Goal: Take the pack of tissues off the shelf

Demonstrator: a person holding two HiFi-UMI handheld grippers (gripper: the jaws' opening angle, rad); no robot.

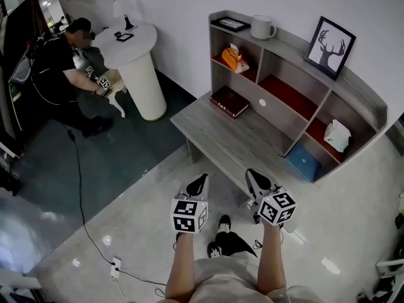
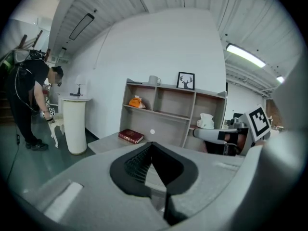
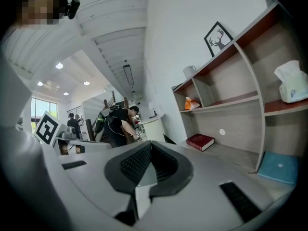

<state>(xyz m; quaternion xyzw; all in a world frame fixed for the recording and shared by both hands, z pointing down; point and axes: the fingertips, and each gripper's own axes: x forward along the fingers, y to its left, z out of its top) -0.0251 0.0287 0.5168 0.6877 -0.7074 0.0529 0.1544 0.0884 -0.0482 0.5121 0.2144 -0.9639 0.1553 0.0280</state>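
The pack of tissues [image 1: 336,136] is white with a tuft on top and stands in a red-floored cubby at the right end of the grey shelf unit [image 1: 353,81]. It also shows in the left gripper view as the tissue pack [image 2: 206,121] and high at the right edge of the right gripper view as the tissue pack [image 3: 292,83]. My left gripper [image 1: 197,185] and right gripper [image 1: 255,177] hover side by side in front of the low table, well short of the shelf. Both are shut with nothing between the jaws.
A red book [image 1: 228,101] lies on the low grey table [image 1: 214,137]. An orange pack [image 1: 233,57], a mug [image 1: 262,27], a deer picture [image 1: 329,46] and a blue box [image 1: 304,163] sit on the shelf unit. A person [image 1: 60,74] bends beside a white pedestal table [image 1: 136,62].
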